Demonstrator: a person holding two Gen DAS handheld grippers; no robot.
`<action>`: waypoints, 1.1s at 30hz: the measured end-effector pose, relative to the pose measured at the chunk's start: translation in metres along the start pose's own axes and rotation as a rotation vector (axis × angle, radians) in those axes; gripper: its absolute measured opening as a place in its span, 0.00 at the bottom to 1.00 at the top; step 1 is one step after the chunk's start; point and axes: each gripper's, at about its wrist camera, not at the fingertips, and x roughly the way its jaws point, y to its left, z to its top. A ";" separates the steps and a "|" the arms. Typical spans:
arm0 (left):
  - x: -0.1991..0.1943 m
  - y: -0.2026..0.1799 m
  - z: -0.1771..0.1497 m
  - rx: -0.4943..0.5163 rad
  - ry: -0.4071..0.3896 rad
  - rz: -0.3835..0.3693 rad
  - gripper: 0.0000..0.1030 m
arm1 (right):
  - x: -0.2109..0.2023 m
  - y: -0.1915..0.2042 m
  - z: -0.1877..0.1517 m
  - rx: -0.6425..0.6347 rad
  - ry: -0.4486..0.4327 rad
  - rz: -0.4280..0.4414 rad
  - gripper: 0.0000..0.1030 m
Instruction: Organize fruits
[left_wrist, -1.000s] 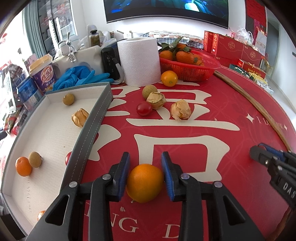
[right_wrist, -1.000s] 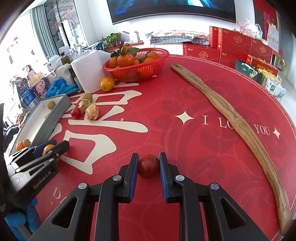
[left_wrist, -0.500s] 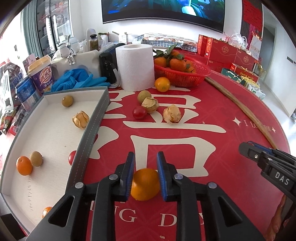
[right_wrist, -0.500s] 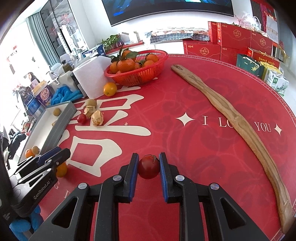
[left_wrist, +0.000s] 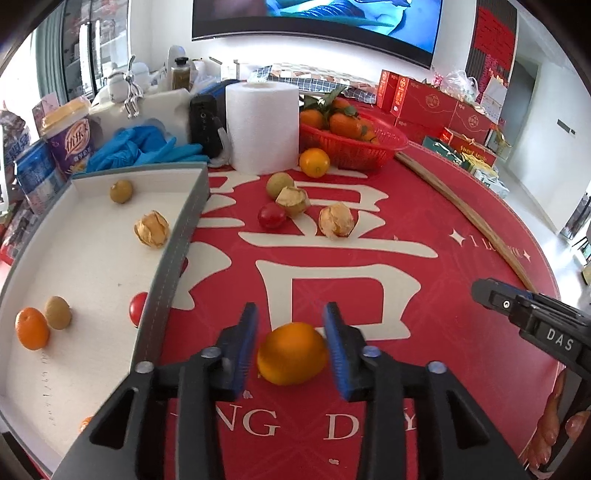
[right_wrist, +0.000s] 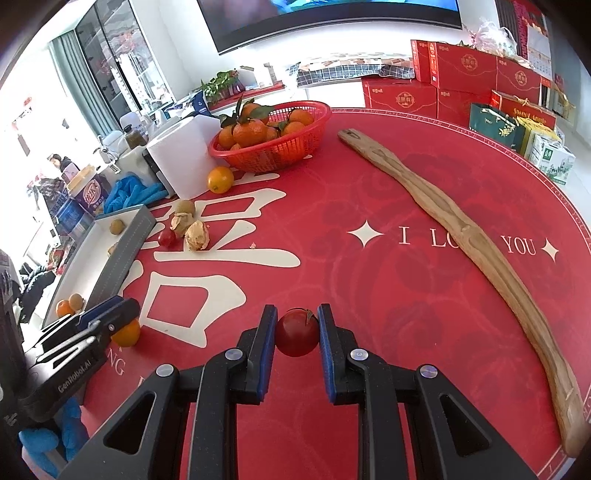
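Red-clothed desk (right_wrist: 369, 280) cluttered, left gripper (left_wrist: 291, 349) jaws spread loose around orange (left_wrist: 292, 352) resting beside tray (left_wrist: 173, 258), right gripper (right_wrist: 297, 332) jaws clamped on tomato (right_wrist: 296, 332), likely bound for tray with sorted fruit.

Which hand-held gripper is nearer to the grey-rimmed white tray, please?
Left. The left hand-held gripper sits just beside the tray, its open fingers around an orange. The right hand-held gripper, shut on a tomato, is farther out over the red mat.
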 end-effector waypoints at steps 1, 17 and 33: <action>0.002 0.001 -0.001 -0.002 0.006 -0.002 0.50 | 0.001 0.000 0.000 0.000 0.002 0.002 0.22; 0.010 0.000 0.001 -0.006 0.031 0.021 0.42 | 0.004 0.000 -0.002 0.000 0.009 0.033 0.22; -0.058 0.052 0.017 -0.076 -0.122 0.064 0.24 | 0.006 0.069 0.019 -0.122 0.013 0.108 0.22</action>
